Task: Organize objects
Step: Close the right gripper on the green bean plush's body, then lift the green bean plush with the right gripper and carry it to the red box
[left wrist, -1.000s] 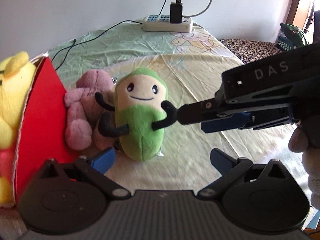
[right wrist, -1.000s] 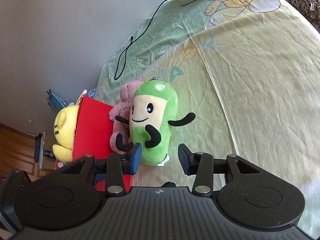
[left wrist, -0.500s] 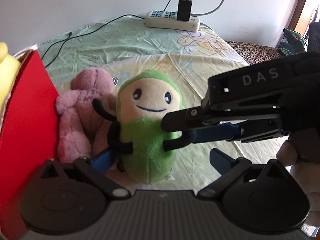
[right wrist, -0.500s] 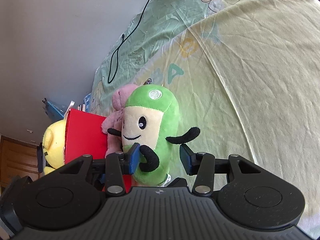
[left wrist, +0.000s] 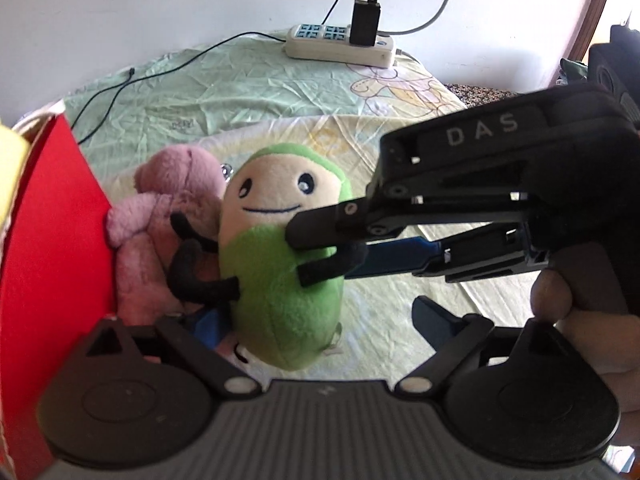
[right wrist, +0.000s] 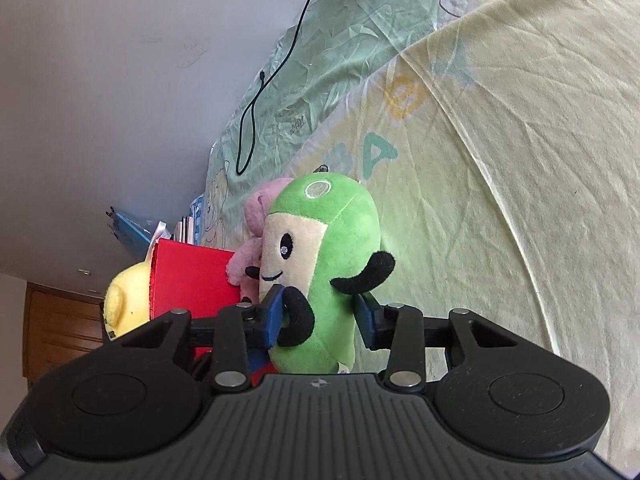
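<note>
Green plush [right wrist: 320,276] stands upright on the bedsheet [right wrist: 500,160], long axis roughly vertical, lower body sitting between the blue pads of my right gripper [right wrist: 320,316]. Those jaws bracket it across its short axis: one pad touches the black arm on its front, the other sits against the far flank. I judge them narrowed onto the body, but I cannot tell whether the pinch is firm. In the left wrist view the left gripper [left wrist: 320,324] is directly below the toy with its jaws spread wide, holding nothing; one finger [left wrist: 208,324] is half hidden behind the plush. The right gripper is the one engaged, so I take the lift as its job. Just beside the toy, touching it, lies the pink plush [left wrist: 160,216], and beyond that the red box [right wrist: 192,280] with a yellow plush [right wrist: 124,300] inside. Likely destination is that box, to the toy's left. Power strip [left wrist: 340,44] well apart at the far wall.
</note>
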Demonstrator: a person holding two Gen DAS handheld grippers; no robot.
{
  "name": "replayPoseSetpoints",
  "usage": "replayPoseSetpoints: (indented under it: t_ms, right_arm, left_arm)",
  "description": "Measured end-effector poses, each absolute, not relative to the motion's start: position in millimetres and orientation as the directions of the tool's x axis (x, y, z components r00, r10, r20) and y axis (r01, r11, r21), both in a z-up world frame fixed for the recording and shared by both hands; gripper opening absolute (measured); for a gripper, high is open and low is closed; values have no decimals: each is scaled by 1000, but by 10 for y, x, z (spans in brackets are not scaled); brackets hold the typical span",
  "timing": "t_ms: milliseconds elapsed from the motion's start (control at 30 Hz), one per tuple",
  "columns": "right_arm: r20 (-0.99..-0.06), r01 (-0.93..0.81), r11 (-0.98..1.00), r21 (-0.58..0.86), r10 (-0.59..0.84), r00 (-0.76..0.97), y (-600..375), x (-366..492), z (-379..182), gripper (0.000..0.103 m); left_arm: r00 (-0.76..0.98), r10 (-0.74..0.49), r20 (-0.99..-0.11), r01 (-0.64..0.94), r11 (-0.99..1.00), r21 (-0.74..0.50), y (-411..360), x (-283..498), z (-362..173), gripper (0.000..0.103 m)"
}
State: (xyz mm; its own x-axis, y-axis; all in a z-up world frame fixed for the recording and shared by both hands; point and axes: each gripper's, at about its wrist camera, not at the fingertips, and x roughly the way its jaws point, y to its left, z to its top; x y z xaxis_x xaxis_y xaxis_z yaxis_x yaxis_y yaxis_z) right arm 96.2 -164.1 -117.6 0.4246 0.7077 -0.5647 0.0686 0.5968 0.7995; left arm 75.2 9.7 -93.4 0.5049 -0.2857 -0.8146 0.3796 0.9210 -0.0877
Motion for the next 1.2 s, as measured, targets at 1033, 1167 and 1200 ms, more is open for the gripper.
replayPoseSetpoints:
  t_ms: [1033,1167,1200]
  right_arm:
    - [-662,53,709,704,626,412,-2093,9,-1006,43]
    - [-650,72,690,720,635,417,-2114,-7,-1040,45]
    - [-646,75,684,725,639,416,-2117,-8,-1049,46]
  left_arm:
    - [329,-360,-873,458,869,-186,-496,-156,-891,88]
    - [350,-341,-872,443,881,-167,-446,-104,-910,87]
    - [359,-331,-873,438,885,-156,-433,-88,-910,88]
